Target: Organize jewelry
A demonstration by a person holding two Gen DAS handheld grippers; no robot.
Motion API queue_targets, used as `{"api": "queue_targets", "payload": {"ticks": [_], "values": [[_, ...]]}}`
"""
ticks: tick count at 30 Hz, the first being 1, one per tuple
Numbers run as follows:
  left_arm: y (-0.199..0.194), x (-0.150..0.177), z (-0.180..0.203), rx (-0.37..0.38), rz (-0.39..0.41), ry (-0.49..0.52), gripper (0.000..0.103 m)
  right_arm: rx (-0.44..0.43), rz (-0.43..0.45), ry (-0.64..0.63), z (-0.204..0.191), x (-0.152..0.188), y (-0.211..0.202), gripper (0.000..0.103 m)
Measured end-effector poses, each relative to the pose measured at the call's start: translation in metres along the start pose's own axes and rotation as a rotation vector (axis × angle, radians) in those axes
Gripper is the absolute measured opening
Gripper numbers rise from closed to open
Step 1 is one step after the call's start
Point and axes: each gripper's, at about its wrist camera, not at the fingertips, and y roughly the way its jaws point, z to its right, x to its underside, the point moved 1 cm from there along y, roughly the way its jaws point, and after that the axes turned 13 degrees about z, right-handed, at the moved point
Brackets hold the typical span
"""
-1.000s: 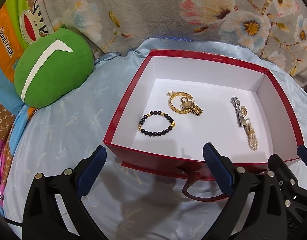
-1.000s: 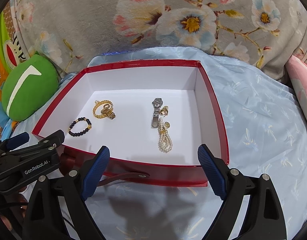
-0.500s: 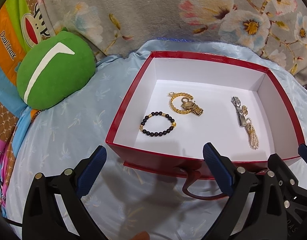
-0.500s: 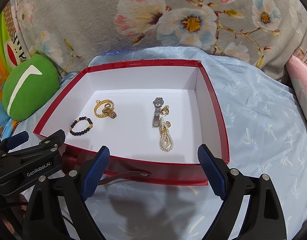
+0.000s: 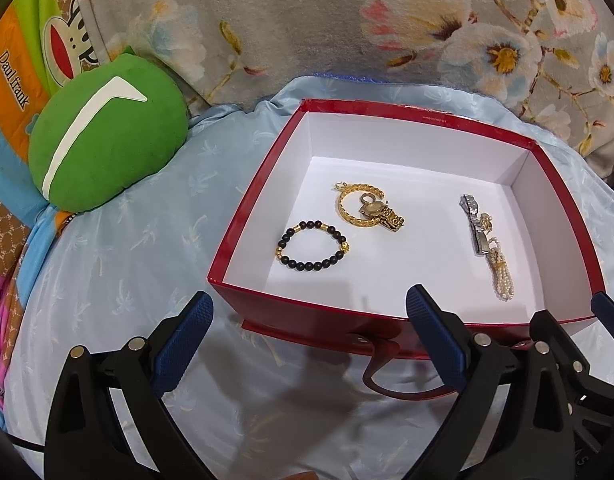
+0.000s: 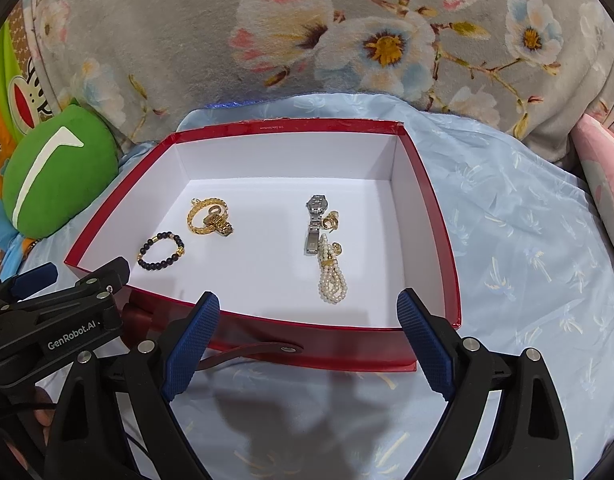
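A red box (image 5: 267, 176) (image 6: 431, 204) with a white inside lies on a pale blue sheet. In it rest a black bead bracelet (image 5: 311, 246) (image 6: 160, 250), a gold chain with a gold watch (image 5: 367, 208) (image 6: 209, 216), a silver watch (image 5: 474, 222) (image 6: 314, 222), gold earrings (image 6: 331, 218) and a pearl strand (image 5: 501, 276) (image 6: 331, 276). My left gripper (image 5: 309, 330) hangs open before the box's near left wall, empty. My right gripper (image 6: 309, 334) is open at the near wall, empty. The left gripper's body (image 6: 55, 320) shows at the right view's left edge.
A green round cushion (image 5: 103, 140) (image 6: 55, 176) lies left of the box. A grey floral blanket (image 5: 347, 20) (image 6: 347, 32) rises behind it. A dark red strap (image 5: 403, 384) (image 6: 247, 352) hangs off the box's near wall. A pink pillow (image 6: 603, 188) sits far right.
Both views have shifted slightly: the box and cushion sit a little further right in the left wrist view. The jewelry has not moved, and both grippers stay open.
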Motion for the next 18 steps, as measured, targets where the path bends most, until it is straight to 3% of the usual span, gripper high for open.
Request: {"api": "queue_targets", "payload": {"ticks": [12,18], "values": [[0.0021,0.0006,-0.0009,0.012,0.002,-0.01,0.095,-0.005,-0.001,0.0,-0.0019,-0.0007,-0.0008,0.089],[-0.0075,-0.0003,0.0066,0.0,0.026,0.037,0.094,-0.012,0.004,0.007,-0.0039,-0.0024,-0.0085,0.088]]}}
